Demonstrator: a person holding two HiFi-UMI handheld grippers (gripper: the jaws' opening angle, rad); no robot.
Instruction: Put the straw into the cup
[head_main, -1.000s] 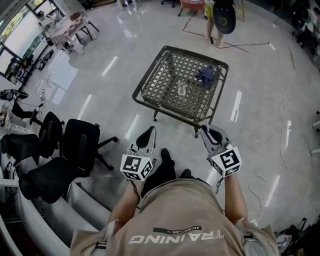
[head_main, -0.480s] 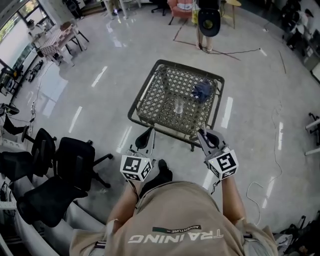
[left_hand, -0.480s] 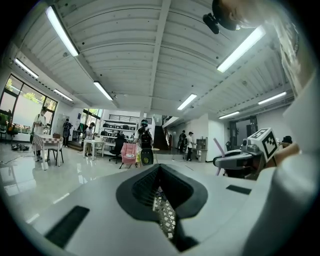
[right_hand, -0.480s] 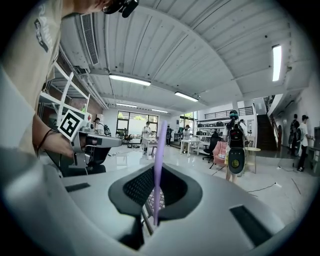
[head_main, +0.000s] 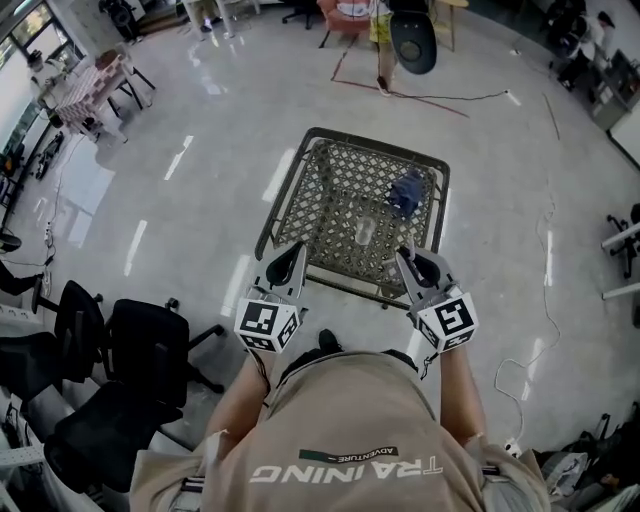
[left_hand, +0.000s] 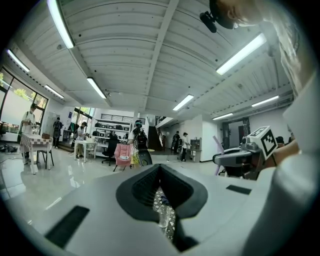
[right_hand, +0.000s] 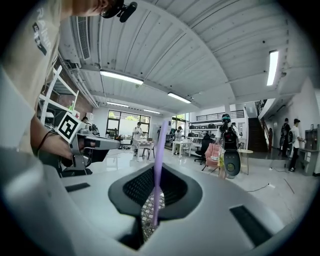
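Note:
A clear cup (head_main: 363, 232) stands near the middle of the lattice-topped metal table (head_main: 300, 215). My right gripper (head_main: 406, 260) hovers at the table's near edge, right of the cup, shut on a purple straw (right_hand: 157, 180) that stands upright between its jaws. In the left gripper view the straw (left_hand: 218, 147) pokes up from the right gripper (left_hand: 240, 158). My left gripper (head_main: 297, 252) is at the near edge left of the cup, jaws together and holding nothing. Through their slit the cup (left_hand: 163, 218) shows ahead.
A blue crumpled thing (head_main: 407, 190) lies on the table's far right part. Black office chairs (head_main: 140, 350) stand at the left on the shiny floor. A person (head_main: 400, 30) stands beyond the table, and cables (head_main: 545, 300) trail on the floor at the right.
The person has walked toward the table. It has drawn nearer, and both grippers now reach its near edge. The right gripper's hold on the straw is unchanged.

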